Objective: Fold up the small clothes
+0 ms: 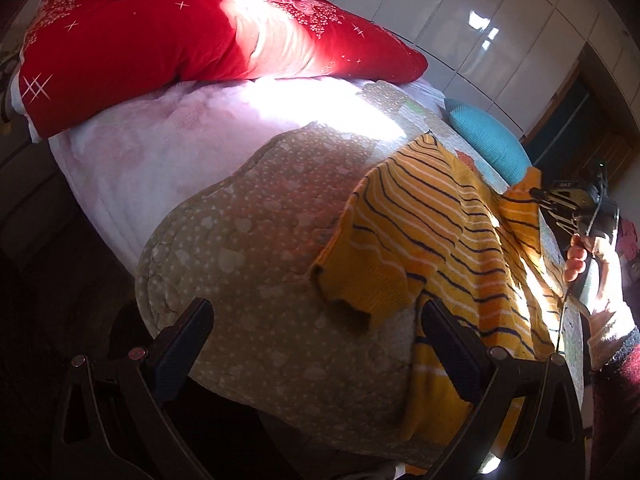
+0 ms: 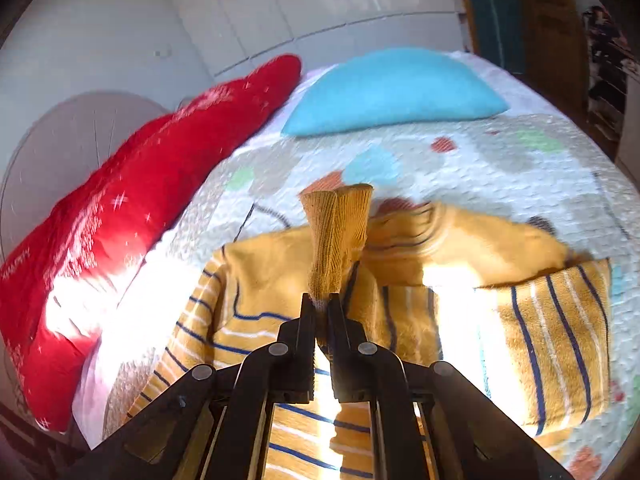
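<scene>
A small yellow sweater with blue and white stripes [image 1: 436,236] lies spread on the quilt near the bed's near edge. One sleeve [image 1: 360,284] lies folded towards me. My left gripper [image 1: 316,320] is open and empty, low over the quilt just left of the sweater. My right gripper [image 2: 320,304] is shut on the ribbed cuff of the other sleeve [image 2: 336,232], which stands up from the jaws above the sweater's body [image 2: 256,280]. The right gripper also shows in the left wrist view [image 1: 560,204], held by a hand at the sweater's far side.
A patterned quilt [image 1: 256,240] covers the bed over a pink blanket [image 1: 160,148]. A red duvet [image 1: 160,40] lies bunched along the far side. A blue pillow [image 2: 396,92] sits at the bed's head. White wardrobe doors [image 1: 500,28] stand behind.
</scene>
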`<state>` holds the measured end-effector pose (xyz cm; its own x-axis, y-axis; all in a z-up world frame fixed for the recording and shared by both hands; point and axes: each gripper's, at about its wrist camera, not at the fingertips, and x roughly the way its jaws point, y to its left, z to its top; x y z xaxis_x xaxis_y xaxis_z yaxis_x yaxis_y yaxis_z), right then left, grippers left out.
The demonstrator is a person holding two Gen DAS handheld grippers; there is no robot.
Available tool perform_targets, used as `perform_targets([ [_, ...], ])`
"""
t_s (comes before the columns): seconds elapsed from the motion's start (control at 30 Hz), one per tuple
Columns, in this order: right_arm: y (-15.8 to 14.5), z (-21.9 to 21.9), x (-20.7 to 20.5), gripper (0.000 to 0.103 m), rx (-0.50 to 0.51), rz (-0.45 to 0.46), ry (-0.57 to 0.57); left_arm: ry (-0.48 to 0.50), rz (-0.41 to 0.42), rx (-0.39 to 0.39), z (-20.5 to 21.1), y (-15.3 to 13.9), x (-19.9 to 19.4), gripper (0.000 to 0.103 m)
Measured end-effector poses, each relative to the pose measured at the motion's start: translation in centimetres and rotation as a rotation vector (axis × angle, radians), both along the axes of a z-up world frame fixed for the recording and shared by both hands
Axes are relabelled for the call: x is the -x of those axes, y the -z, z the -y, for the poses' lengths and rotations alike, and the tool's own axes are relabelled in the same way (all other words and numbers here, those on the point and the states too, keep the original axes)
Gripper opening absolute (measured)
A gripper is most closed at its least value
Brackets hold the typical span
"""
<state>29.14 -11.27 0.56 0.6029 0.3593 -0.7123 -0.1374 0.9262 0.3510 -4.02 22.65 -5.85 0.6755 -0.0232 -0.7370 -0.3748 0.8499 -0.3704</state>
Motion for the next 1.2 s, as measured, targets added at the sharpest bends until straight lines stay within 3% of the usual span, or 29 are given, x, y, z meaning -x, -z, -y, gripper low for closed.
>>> perform_targets([
  [0.13, 5.3, -7.0, -1.9, 0.007, 0.066, -0.088, -0.079, -0.046, -0.007, 0.024, -2.4, 1.2, 1.0, 0.103],
  [0.23, 6.8, -9.7, -1.9, 0.007, 0.134, -0.089, -0.098, -0.072, -0.006, 0.036, -3.9, 1.8, 1.7, 0.103],
  [0.43, 6.4, -12.8, -2.0, 0.008, 0.284, -0.057, -0.164, -0.077, -0.013, 0.082, -5.0, 3.0, 1.4, 0.103],
  [0.63, 6.0, -16.8, -1.2, 0.01, 0.329, -0.05, -0.309, -0.062, -0.002, 0.084, -4.4, 2.8, 1.7, 0.103],
  [0.7, 6.4, -17.9, -0.6, 0.012, 0.415, -0.033, -0.329, -0.063, -0.005, 0.088, -4.5, 2.7, 1.8, 0.103],
  [0.8, 4.9, -17.2, 0.7, 0.015, 0.401, 0.009, -0.32, -0.085, -0.001, 0.088, -5.4, 2.5, 2.1, 0.103],
  [0.83, 4.0, -16.8, 1.6, 0.017, 0.377, 0.025, -0.332, -0.098, 0.0, 0.089, -5.9, 2.4, 2.3, 0.103],
  [0.9, 2.6, -16.6, 4.3, 0.037, 0.359, 0.054, -0.403, -0.128, 0.0, 0.091, -6.9, 2.5, 2.7, 0.103],
  [0.97, 1.5, -17.2, 8.3, 0.049, 0.358, 0.071, -0.525, -0.161, -0.001, 0.099, -8.0, 2.6, 3.1, 0.103],
  [1.1, 0.9, -18.7, 16.8, 0.064, 0.311, 0.077, -0.774, -0.229, -0.014, 0.112, -9.9, 3.2, 3.9, 0.103],
  [1.2, 1.9, -20.2, 22.3, 0.067, 0.279, 0.089, -0.9, -0.271, -0.023, 0.133, -11.1, 3.5, 4.8, 0.103],
])
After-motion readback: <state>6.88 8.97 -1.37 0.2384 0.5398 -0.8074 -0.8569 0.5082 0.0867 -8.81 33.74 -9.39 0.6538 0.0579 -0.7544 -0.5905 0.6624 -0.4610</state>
